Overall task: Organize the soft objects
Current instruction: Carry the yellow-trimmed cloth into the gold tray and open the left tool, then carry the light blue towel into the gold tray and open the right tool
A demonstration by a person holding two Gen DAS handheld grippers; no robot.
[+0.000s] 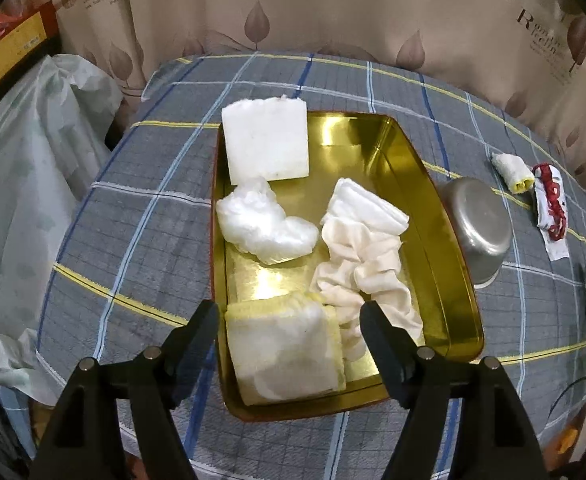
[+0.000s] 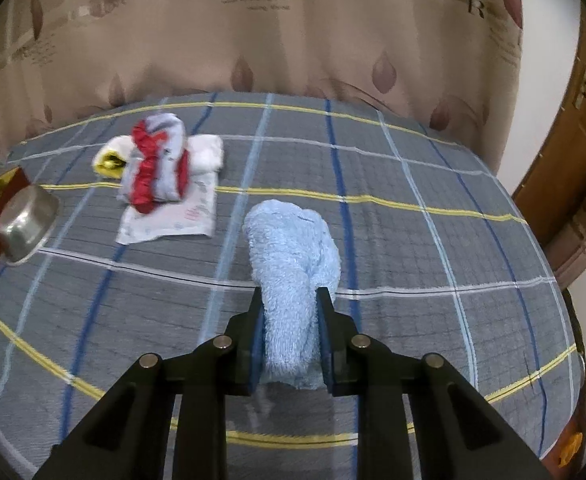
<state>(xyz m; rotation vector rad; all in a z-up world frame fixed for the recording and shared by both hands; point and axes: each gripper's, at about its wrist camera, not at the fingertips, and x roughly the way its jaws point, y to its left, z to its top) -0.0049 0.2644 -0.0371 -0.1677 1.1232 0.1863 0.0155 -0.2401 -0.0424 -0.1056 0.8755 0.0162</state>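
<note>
Right wrist view: the right hand-held gripper clenches a rolled blue towel above the checked bed. The left hand-held gripper gapes, released, over folded white cloths in a gold tin.

Curtain print: large "R", smaller script beneath unreadable.

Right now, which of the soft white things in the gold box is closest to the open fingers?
The folded white pad with the yellowish edge, in the near corner of the gold box. It lies between the left gripper fingers; the others lie farther back.
</note>
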